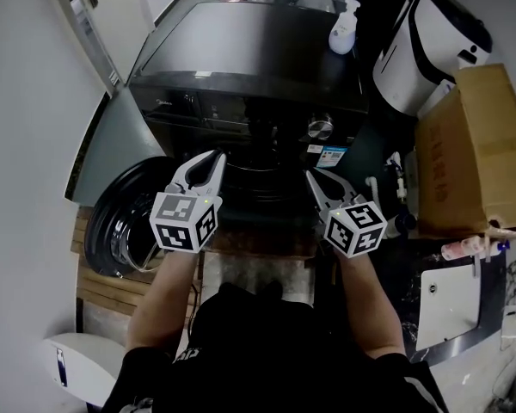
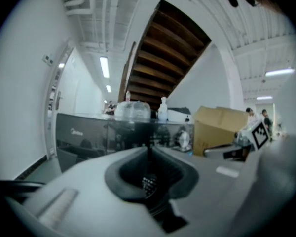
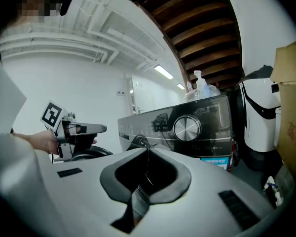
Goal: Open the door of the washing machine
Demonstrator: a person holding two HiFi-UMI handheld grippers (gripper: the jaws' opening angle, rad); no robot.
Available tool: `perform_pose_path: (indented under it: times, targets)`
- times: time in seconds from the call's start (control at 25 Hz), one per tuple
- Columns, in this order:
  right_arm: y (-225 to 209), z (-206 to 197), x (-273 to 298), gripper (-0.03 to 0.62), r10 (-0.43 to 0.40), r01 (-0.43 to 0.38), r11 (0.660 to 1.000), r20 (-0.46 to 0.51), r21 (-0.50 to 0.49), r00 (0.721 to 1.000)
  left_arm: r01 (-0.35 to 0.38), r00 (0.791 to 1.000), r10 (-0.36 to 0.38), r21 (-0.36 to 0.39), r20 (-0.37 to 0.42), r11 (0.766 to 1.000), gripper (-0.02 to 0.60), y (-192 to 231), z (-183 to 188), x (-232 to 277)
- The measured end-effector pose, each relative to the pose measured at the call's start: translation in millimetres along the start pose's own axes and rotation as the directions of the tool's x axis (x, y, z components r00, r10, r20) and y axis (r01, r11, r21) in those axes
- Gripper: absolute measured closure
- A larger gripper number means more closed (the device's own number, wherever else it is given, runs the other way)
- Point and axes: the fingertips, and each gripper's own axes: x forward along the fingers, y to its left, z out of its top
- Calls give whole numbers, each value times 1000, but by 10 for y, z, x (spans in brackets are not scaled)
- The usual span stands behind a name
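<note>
The dark front-loading washing machine (image 1: 241,67) stands right in front of me. Its round door (image 1: 120,222) hangs swung out to the left, and the drum opening lies in shadow between my two grippers. My left gripper (image 1: 217,158) is held level before the machine's front, its fingertips together with nothing between them. My right gripper (image 1: 312,178) hangs beside it, below the control knob (image 3: 186,128), also shut and empty. In the left gripper view the jaws (image 2: 149,148) meet in a line. The right gripper view shows the same (image 3: 148,150).
A white pump bottle (image 1: 345,26) stands on the machine's top at the right. A white appliance (image 1: 430,46) and a cardboard box (image 1: 473,144) crowd the right side. A white panel (image 1: 451,304) lies on the floor lower right. A white wall (image 1: 26,144) closes the left.
</note>
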Motion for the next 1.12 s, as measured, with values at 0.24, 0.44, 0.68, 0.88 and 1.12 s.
perform_pose_path:
  times: [0.24,0.44,0.68,0.88,1.12]
  targets:
    - [142,232,69,600,-46,48,998,48,-42,998,15,1000,-15,28,25,999,545,188,180,-46]
    - [311,458,126,602,-106,114,992,127,-57,986,38,998,-38,13,49,999,556,353,289,-147]
    - [751,543,213,602,-132,150,984,173,-95,976,44,997,-45,13,66,999,566,634,293,-407]
    - [874,561,142,603,-171,193,975,180,-112,969,52,997,-53,18,62,998,571,828,184,-547]
    - [879,451,-10,603,-210,229,967,163,-107,964,39,997,-38,-8,73,999,574,956,140,-642]
